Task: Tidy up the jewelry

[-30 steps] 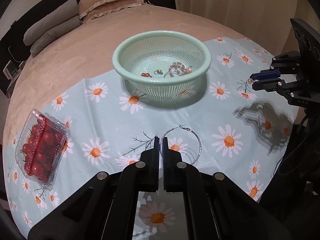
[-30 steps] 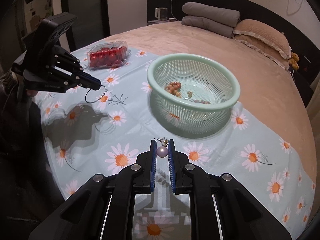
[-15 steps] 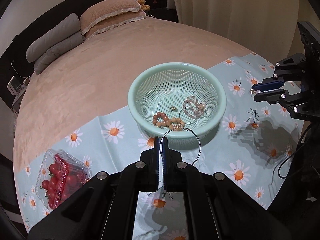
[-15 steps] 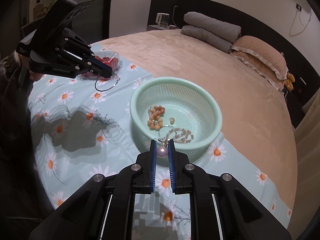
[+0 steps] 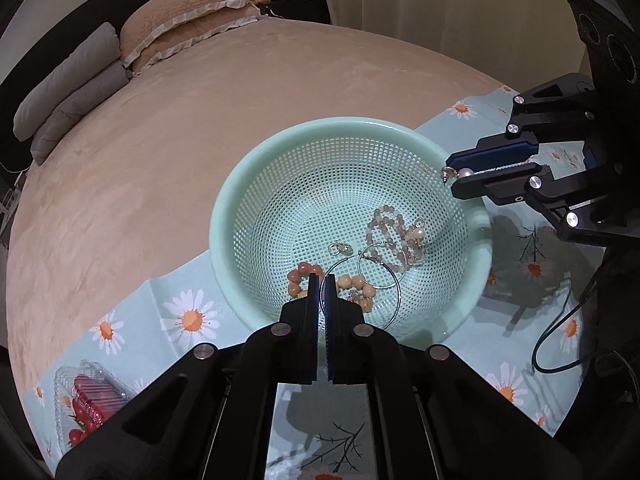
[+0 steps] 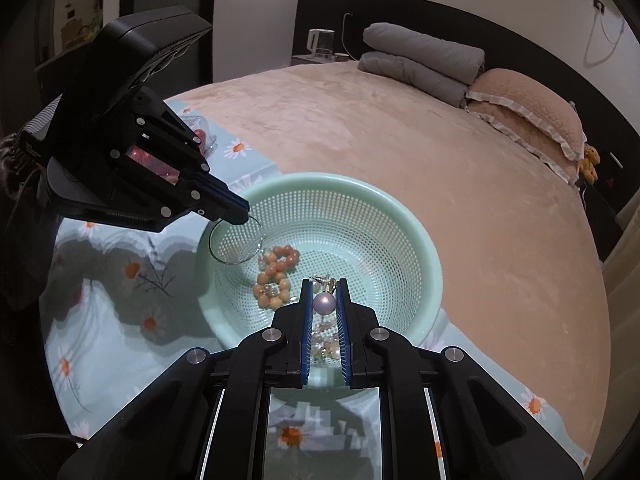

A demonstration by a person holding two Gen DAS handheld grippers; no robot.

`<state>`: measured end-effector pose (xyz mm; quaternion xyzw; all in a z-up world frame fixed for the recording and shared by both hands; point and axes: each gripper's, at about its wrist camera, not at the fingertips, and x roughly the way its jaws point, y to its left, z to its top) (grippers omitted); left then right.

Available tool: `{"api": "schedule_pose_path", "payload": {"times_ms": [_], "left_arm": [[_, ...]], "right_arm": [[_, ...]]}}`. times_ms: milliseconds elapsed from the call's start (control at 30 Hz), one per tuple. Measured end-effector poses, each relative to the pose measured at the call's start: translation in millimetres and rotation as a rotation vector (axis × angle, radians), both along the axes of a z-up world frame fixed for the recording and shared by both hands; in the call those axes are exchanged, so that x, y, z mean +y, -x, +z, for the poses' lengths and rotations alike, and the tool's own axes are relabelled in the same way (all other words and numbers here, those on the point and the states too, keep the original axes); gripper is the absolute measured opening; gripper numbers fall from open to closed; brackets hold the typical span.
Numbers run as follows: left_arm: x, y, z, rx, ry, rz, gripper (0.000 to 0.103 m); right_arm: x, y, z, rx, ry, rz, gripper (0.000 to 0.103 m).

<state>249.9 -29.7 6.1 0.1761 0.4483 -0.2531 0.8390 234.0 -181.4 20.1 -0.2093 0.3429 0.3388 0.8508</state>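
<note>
A mint mesh basket (image 5: 347,121) (image 6: 401,209) sits on the daisy cloth and holds an orange bead bracelet (image 6: 276,268), a pink bead bracelet (image 5: 385,220), a small clasp and another thin ring. My left gripper (image 5: 323,278) (image 6: 245,217) is shut on a large silver hoop earring (image 5: 400,294) (image 6: 234,263), which hangs over the basket's near-left inside. My right gripper (image 6: 323,282) (image 5: 452,174) is shut on a pearl earring (image 6: 323,303) (image 5: 465,173) and hovers just inside the basket's other rim.
The daisy-print cloth (image 5: 188,314) covers the near part of a tan bed. A clear box of cherry tomatoes (image 5: 92,404) (image 6: 200,136) lies on the cloth left of the basket. Pillows and folded grey bedding (image 6: 420,56) sit at the head of the bed.
Both grippers have travelled from over the cloth to over the basket, each keeping its earring. The basket now lies right below both sets of fingertips.
</note>
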Motion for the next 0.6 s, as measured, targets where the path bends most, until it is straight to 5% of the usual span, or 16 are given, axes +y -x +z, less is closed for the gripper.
{"api": "schedule_pose_path", "payload": {"times_ms": [333,400,433,467,500,533,567,600], "left_arm": [[-13.7,-22.1,-31.0,0.043,0.000,-0.016,0.003],[-7.9,-19.2,-27.7,0.033,0.034,0.001,0.008],[-3.7,-16.2,-24.6,0.021,0.051,0.012,0.022],[0.4,-12.1,-20.2,0.000,0.065,0.028,0.035],[5.5,-7.3,-14.2,-0.031,0.075,0.050,0.067],[11.3,-1.3,-7.1,-0.071,0.087,0.076,0.087],[17.6,5.6,0.9,-0.115,0.105,0.101,0.090],[23.9,11.0,8.0,-0.148,0.124,0.125,0.095]], "right_arm": [[8.7,-27.0,-30.4,0.012,0.024,-0.029,0.011],[5.9,-24.7,-26.6,-0.033,0.018,-0.052,0.023],[3.2,-22.9,-24.0,-0.042,0.009,-0.063,0.033],[-0.6,-21.4,-20.5,-0.067,0.005,-0.078,0.057],[-3.1,-16.6,-16.5,-0.104,-0.001,-0.095,0.071],[-6.5,-11.3,-12.2,-0.140,-0.011,-0.108,0.076],[-9.2,-6.5,-7.2,-0.180,-0.026,-0.130,0.087],[-12.4,-3.4,-3.1,-0.202,-0.047,-0.145,0.087]]}}
